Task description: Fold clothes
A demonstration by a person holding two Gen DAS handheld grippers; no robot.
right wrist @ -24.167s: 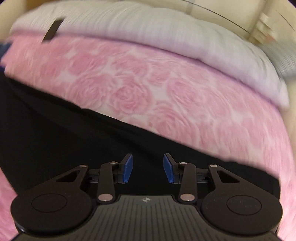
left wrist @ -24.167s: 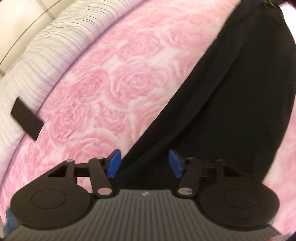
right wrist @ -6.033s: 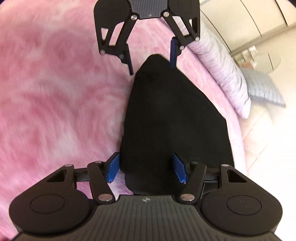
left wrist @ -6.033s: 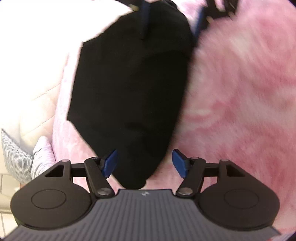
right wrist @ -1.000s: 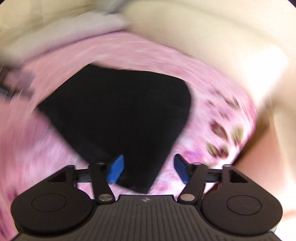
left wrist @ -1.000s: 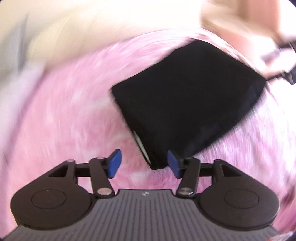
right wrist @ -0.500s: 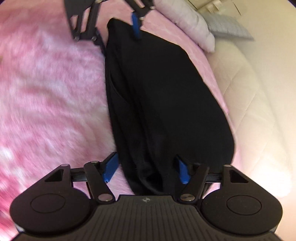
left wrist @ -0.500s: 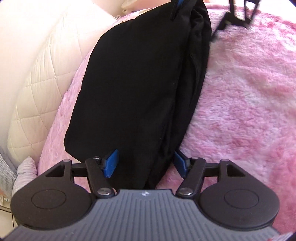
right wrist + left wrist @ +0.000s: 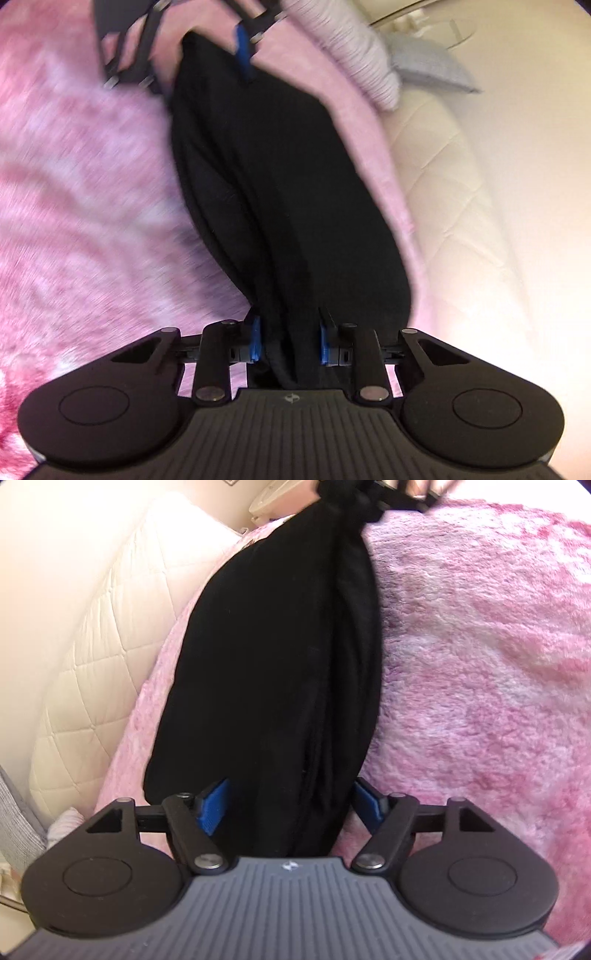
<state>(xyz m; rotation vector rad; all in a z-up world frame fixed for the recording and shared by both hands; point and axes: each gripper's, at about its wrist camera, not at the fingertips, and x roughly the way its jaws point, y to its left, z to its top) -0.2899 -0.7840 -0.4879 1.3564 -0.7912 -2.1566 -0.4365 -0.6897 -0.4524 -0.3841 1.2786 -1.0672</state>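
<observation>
Left wrist view: the left gripper (image 9: 290, 806) straddles one end of the folded black garment (image 9: 273, 657), which lies on the pink blanket (image 9: 480, 664); its jaws, just widening, stand clear of the cloth. They should close on all layers before any lift. Only here does the far end look bunched.

Right wrist view: the right gripper (image 9: 288, 341), jaws just narrowed, pinches the garment's other end. Only here do the pillows (image 9: 373, 70) appear.

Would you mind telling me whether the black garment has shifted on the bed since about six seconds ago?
Yes. The black garment now lies closer to the quilted cream bed edge and looks folded narrower, its right side bunched in thick layers on the pink blanket.
</observation>
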